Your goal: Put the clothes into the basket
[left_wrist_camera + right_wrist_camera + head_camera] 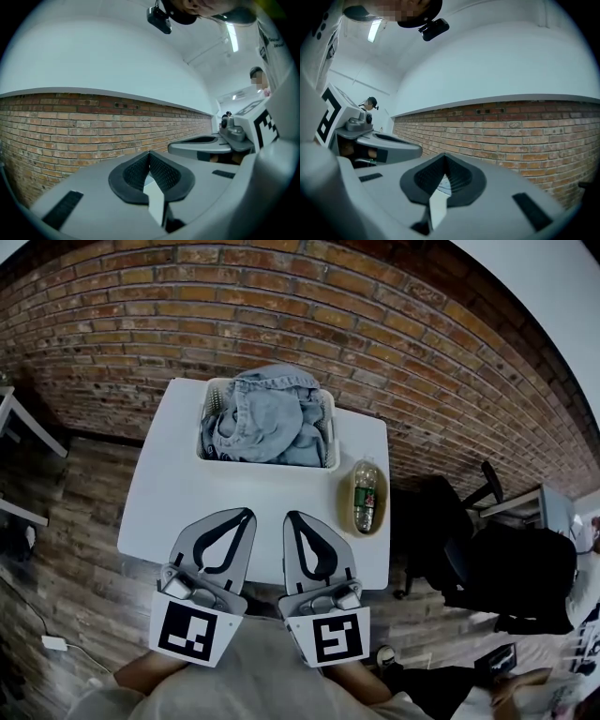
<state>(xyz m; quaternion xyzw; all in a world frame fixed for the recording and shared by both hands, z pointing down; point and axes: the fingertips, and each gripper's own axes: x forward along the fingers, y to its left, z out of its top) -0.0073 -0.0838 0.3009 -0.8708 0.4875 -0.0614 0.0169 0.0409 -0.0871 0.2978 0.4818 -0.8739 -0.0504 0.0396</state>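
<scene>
Nearest, the left gripper (247,514) and the right gripper (291,516) hover side by side over the near edge of the white table (169,493), each with its jaws pressed together on nothing. A brick wall (281,306) fills the far side of the scene. At the table's far edge a white basket (330,442) holds the blue denim clothes (267,418), heaped above its rim. Just right of the basket, an oval dish (343,498) holds a plastic bottle (365,493).
</scene>
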